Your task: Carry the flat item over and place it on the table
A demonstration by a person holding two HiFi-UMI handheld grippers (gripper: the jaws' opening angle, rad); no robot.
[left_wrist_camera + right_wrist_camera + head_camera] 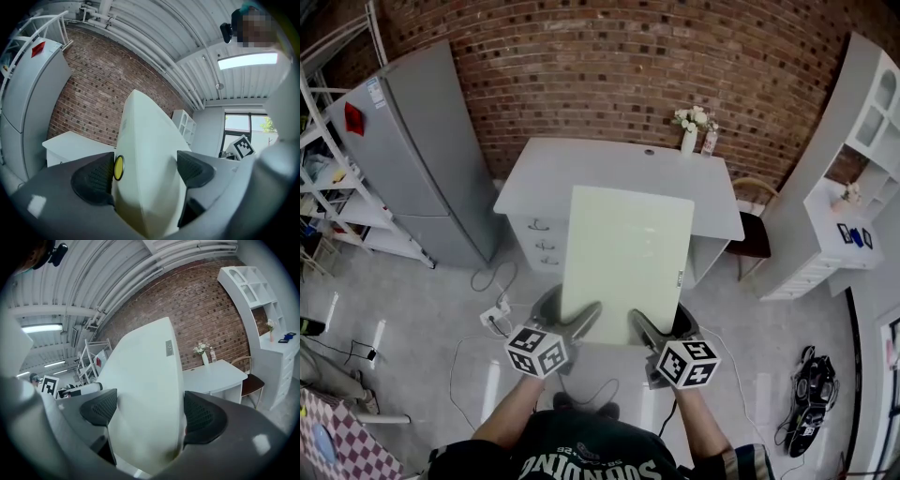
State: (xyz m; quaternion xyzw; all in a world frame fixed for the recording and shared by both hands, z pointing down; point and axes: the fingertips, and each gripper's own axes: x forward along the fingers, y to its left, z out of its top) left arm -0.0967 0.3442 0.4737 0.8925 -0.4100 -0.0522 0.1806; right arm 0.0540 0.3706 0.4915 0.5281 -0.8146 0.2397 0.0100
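Between the two grippers, out in front of the person's chest: the flat pale board, clamped at its near edge.

At the centre of the head view the flat pale board runs from its near edge at 6 o'clock to a far edge at 12 o'clock that overlaps the white table. The left gripper bites the near edge at about 7 o'clock of the board, and its own view shows a dark pad pressed on each face. The right gripper grips the edge at about 5 o'clock in the same way. Both bare forearms reach forward from the body at 6 o'clock, slightly converging, with the marker cubes facing up. A vase of flowers stands on the table's far rim at 1 o'clock. A grey fridge is at 10 o'clock, and a chair is at 3 o'clock beside the table.
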